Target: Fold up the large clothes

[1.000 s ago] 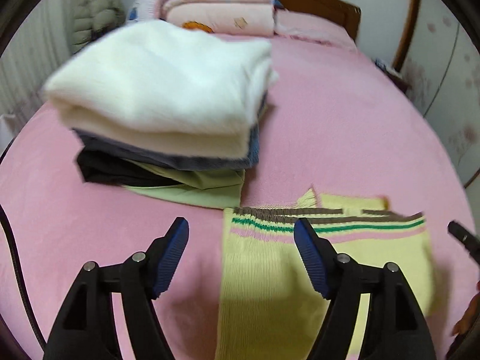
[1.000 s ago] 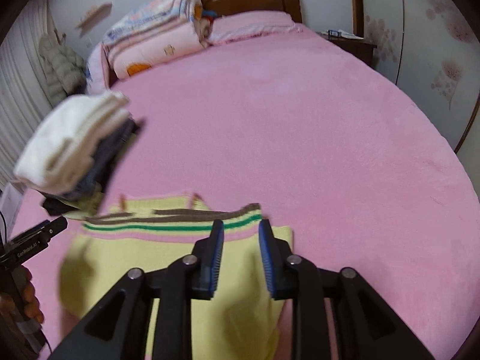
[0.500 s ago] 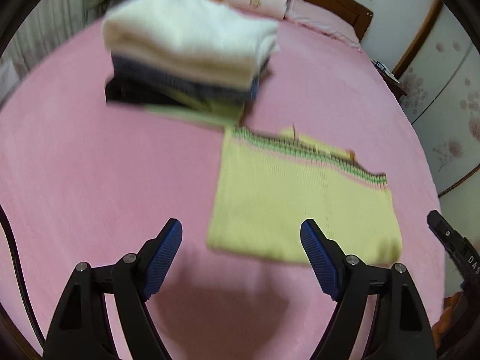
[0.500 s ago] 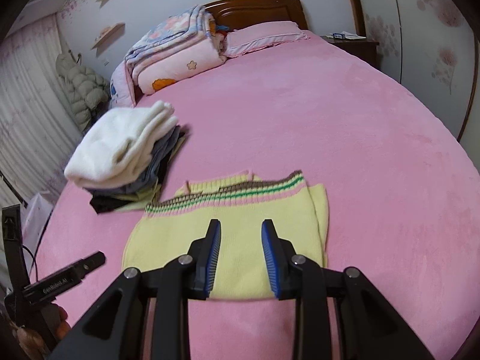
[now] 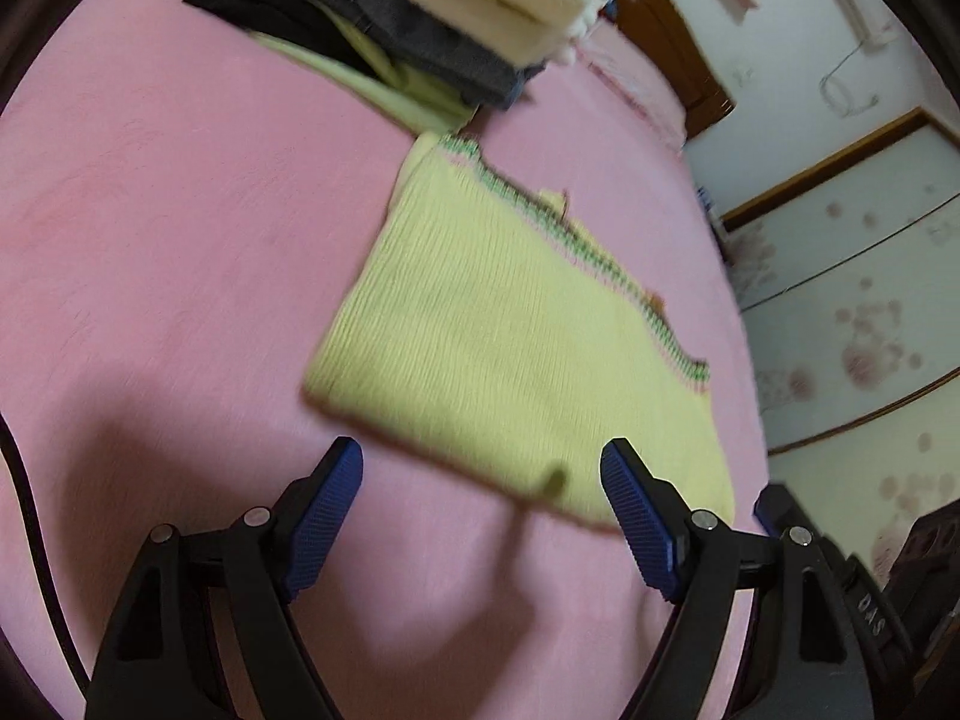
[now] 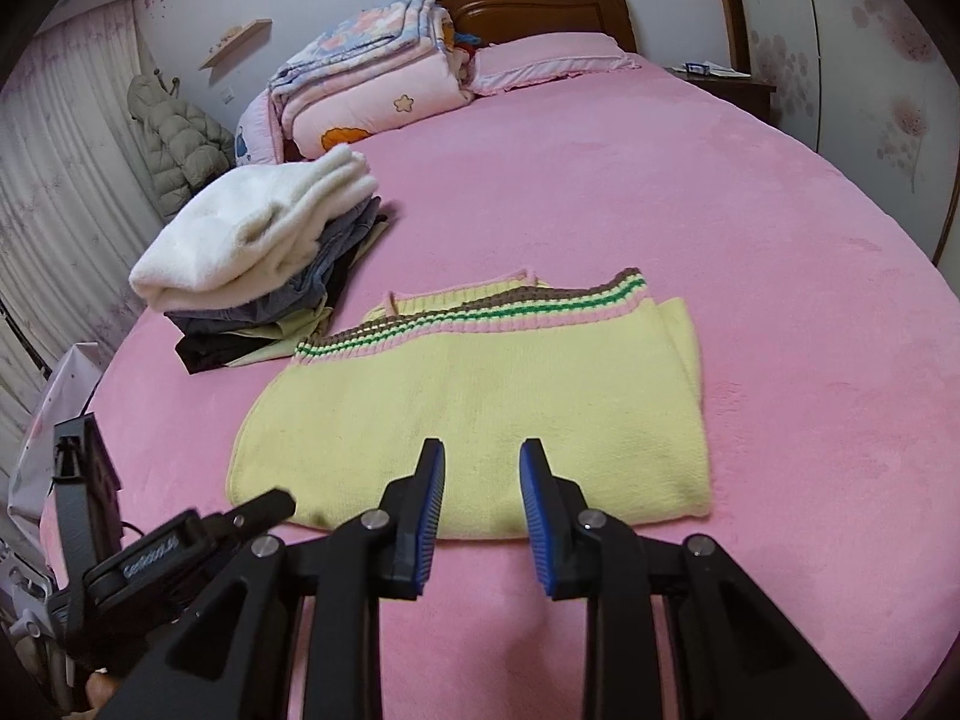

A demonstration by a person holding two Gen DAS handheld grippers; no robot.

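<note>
Your left tongs are spread wide and your right tongs stand narrowly parted, both holding nothing. The folded yellow sweater lies flat on the pink bed just ahead of both tongs, with the stack of folded clothes beyond it, to the left.

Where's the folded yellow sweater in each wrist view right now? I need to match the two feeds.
Left wrist: yellow sweater fills the centre, running diagonally, striped hem toward the upper right, above the open left gripper.
Right wrist: it lies flat at centre, just beyond the right gripper, striped hem on the far side.
Shared landmark: the stack of folded clothes beside the hem.
</note>
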